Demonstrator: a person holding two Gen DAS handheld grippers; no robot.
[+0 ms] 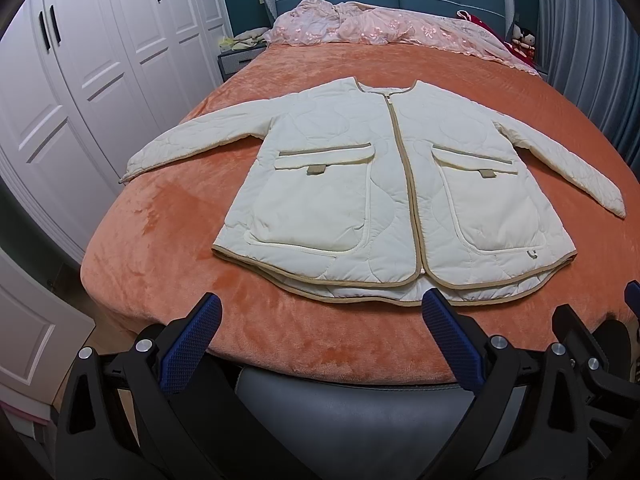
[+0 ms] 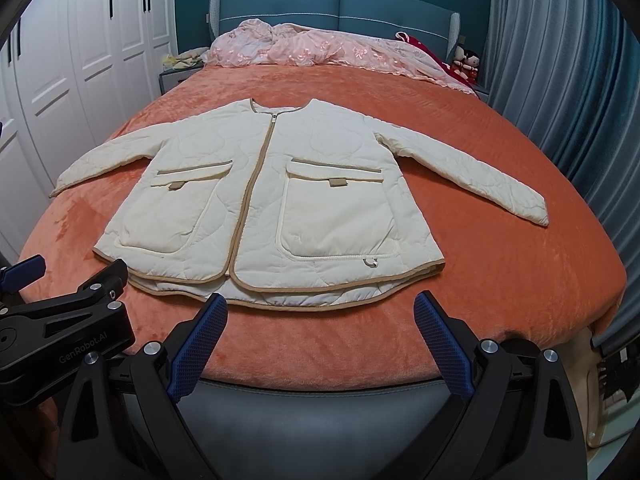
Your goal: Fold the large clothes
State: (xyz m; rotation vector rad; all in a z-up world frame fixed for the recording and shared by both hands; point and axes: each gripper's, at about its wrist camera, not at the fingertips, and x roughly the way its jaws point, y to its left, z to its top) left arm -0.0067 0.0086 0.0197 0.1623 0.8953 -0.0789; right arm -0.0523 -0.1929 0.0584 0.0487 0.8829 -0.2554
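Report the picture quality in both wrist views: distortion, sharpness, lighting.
Left wrist view: strong fisheye bending, dark corners, jacket sharp, even indoor light, left gripper near the lens. Right wrist view: same curvature, bed bulging, soft shadows, no glare, right gripper in focus.

Jacket flat on bed

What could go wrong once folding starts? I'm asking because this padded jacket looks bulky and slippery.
1. The quilted jacket is puffy, so a folded sleeve may spring back open.
2. The other sleeve reaches toward the bed's side; dragging it could pull the body askew.
3. The plush orange blanket may bunch and get pinched with the hem.
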